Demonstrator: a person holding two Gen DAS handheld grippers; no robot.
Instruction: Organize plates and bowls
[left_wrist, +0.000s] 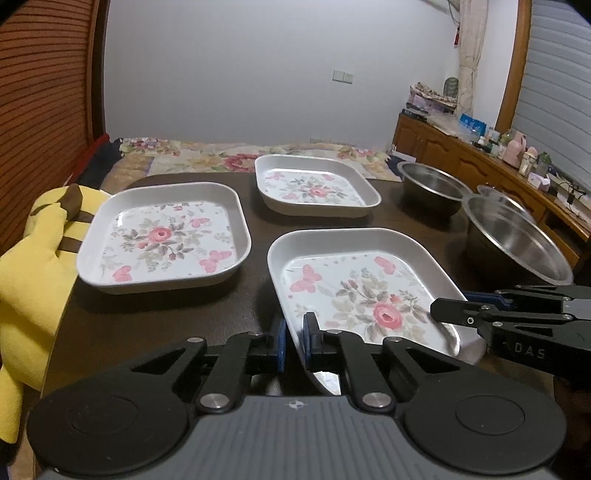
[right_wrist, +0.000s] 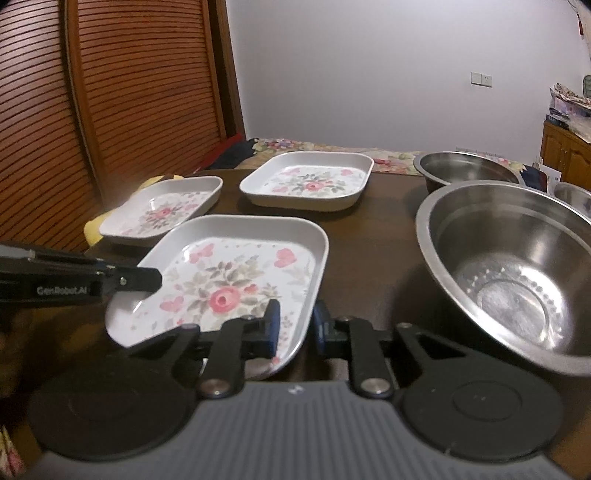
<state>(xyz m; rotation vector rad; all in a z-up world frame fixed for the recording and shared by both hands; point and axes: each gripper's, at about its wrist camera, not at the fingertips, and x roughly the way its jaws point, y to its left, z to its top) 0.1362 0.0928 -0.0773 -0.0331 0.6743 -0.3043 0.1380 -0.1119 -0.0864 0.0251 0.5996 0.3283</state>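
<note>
Three floral rectangular plates lie on the dark table (left_wrist: 166, 325): a near plate (left_wrist: 362, 291) (right_wrist: 229, 288), a left plate (left_wrist: 166, 236) (right_wrist: 166, 210) and a far plate (left_wrist: 314, 188) (right_wrist: 310, 181). My left gripper (left_wrist: 295, 341) (right_wrist: 147, 278) is shut on the near plate's left front rim. At the plate's right front rim, my right gripper (right_wrist: 297, 326) (left_wrist: 458, 314) is shut too, one pad inside and one outside. A large steel bowl (left_wrist: 517, 240) (right_wrist: 509, 273) stands right of that plate, with a second steel bowl (left_wrist: 432, 184) (right_wrist: 465, 170) behind it.
A third, smaller steel bowl (right_wrist: 574, 195) peeks out at the far right. A yellow plush toy (left_wrist: 33, 258) hangs over the table's left edge. A floral cloth (left_wrist: 236, 155) lies beyond the far edge. A slatted wooden door (right_wrist: 129, 92) stands left, a cluttered sideboard (left_wrist: 480, 155) right.
</note>
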